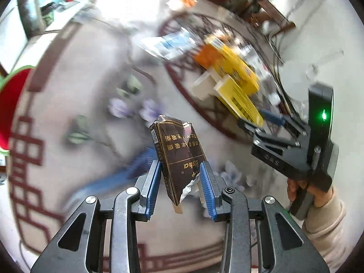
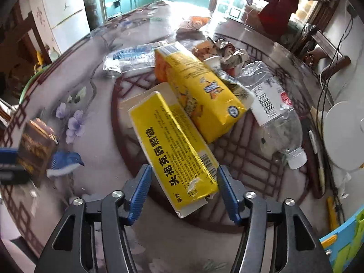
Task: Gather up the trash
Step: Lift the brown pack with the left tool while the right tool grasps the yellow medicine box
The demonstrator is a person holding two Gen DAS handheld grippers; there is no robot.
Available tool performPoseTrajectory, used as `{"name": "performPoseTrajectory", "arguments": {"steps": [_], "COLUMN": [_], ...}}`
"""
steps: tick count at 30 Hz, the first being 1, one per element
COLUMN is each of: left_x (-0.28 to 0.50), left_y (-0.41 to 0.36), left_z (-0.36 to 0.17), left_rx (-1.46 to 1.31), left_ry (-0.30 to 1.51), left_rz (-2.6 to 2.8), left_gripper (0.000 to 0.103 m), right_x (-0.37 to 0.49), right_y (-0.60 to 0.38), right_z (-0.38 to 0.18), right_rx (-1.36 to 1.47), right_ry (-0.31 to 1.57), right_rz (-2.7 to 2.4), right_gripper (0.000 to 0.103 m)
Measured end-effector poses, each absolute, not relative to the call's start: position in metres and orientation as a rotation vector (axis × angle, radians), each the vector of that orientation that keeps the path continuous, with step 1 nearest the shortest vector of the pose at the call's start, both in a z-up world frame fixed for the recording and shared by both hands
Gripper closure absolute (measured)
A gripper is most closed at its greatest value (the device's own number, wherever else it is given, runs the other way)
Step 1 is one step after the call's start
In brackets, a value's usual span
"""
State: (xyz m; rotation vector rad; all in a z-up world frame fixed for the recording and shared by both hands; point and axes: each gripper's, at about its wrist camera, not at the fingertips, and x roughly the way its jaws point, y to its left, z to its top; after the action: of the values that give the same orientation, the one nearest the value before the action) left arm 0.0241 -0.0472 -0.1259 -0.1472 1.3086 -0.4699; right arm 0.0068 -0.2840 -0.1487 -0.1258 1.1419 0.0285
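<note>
Round glass-topped table (image 2: 95, 182) with painted flowers and a blue bird, kitchen cabinets behind, litter heaped at the centre. Left gripper (image 1: 180, 177) clamped on a torn brown cigarette pack (image 1: 176, 150), lifted clear of the surface, upright and slightly tilted; probably being carried off for disposal. Right gripper (image 2: 183, 191) spread wide, blue pads flanking the near end of a yellow medicine box (image 2: 175, 145), seemingly not yet touching; likely lining up for a grasp across its narrow width. Behind it, a yellow carton (image 2: 200, 91) lying partly over that box, a crushed plastic bottle (image 2: 273, 109) beside it, crumpled paper (image 2: 225, 52) further back.
</note>
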Motion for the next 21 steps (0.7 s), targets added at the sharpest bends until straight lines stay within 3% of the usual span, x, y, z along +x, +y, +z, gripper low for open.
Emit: {"name": "performPoseTrajectory", "arguments": {"steps": [5, 21], "left_x": [0.033, 0.043], "left_y": [-0.018, 0.028], "left_z": [-0.121, -0.116], "left_rx": [-0.182, -0.160], "left_ry": [1.280, 1.235], "left_rz": [-0.408, -0.421], "left_gripper": [0.069, 0.069], "right_x": [0.003, -0.007], "right_y": [-0.289, -0.256], "right_z": [-0.140, -0.126], "right_rx": [0.045, 0.133], "right_ry": [1.130, 1.160], "right_rz": [0.050, -0.016], "right_gripper": [0.059, 0.060]}}
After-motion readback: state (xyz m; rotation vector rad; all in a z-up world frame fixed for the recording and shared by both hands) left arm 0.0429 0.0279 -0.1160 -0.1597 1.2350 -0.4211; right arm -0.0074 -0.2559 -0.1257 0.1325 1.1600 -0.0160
